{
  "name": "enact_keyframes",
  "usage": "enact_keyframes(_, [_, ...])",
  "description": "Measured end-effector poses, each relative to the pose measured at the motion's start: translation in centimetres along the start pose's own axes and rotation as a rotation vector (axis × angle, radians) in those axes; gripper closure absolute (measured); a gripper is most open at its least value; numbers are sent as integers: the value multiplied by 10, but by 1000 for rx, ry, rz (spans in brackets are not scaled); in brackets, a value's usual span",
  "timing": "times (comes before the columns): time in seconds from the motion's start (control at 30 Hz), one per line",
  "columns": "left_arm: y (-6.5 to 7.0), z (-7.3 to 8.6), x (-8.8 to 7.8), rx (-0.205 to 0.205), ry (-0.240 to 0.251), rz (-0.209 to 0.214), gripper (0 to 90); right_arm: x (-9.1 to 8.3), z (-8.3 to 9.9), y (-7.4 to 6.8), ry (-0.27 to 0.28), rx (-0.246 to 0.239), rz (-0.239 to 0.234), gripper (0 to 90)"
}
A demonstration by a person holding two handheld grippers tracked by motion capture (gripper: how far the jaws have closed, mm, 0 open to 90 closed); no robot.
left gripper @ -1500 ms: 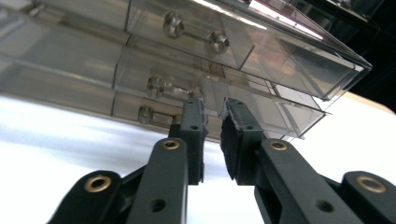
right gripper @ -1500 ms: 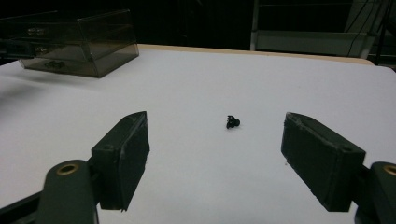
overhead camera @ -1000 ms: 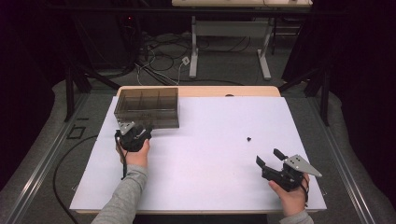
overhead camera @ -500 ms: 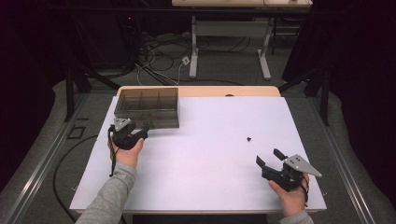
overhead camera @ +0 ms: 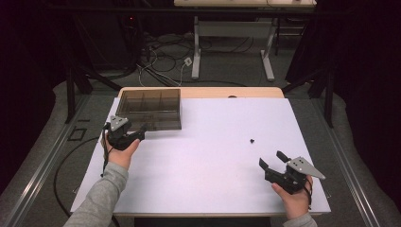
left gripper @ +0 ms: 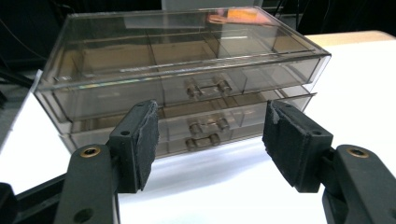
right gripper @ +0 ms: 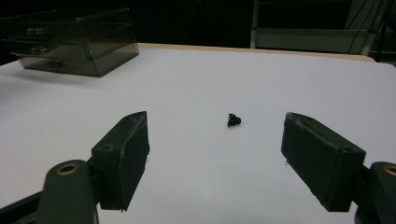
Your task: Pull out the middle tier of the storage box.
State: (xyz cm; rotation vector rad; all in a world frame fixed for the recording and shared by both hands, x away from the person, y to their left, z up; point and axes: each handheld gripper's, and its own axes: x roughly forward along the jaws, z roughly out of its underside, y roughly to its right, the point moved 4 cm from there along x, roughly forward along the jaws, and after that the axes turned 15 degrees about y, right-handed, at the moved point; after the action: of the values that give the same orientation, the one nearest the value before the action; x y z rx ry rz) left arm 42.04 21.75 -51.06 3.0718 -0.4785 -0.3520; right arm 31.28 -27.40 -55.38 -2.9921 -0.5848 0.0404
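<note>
A smoky clear plastic drawer box (overhead camera: 149,109) stands at the table's back left. In the left gripper view the drawer box (left gripper: 187,79) shows stacked drawers with small clear handles (left gripper: 205,86), and the lower drawer front stands slightly proud. My left gripper (overhead camera: 137,132) is open just in front of the box's left end, and its jaws frame the drawers (left gripper: 210,140) without touching them. A tiny black part (overhead camera: 253,140) lies alone right of centre. My right gripper (overhead camera: 272,159) is open near the front right, aimed at that part (right gripper: 234,120), well short of it, with nothing between the jaws (right gripper: 215,158).
White sheet (overhead camera: 213,165) covers the wooden table (overhead camera: 208,92). Black cable (overhead camera: 64,165) trails off the left edge from the left gripper. Beyond the table are floor cables (overhead camera: 161,61) and a white desk frame (overhead camera: 231,42).
My left gripper has moved left along the box's front, toward the table's left edge, still open. The right gripper has stayed put.
</note>
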Motion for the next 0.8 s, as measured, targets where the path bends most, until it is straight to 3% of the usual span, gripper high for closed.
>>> enact_keyframes(0.13, [-2,-5,-2,31,-9,16,361,0,0,0,2,-2,0,231])
enact_keyframes(0.23, [-4,-7,-4,64,-44,23,360,0,0,0,-2,-3,-2,231])
enact_keyframes(0.3, [-6,-10,-5,86,-33,35,361,0,0,0,0,-9,-3,231])
enact_keyframes(0.4, [-10,-14,-6,139,-32,46,361,0,0,0,-4,-11,-3,231])
enact_keyframes(0.53, [-14,-17,-7,200,-72,53,363,0,0,0,-3,-10,-4,231])
enact_keyframes(0.8, [-20,-25,-6,411,-148,76,444,0,0,-1,-5,-3,-2,231])
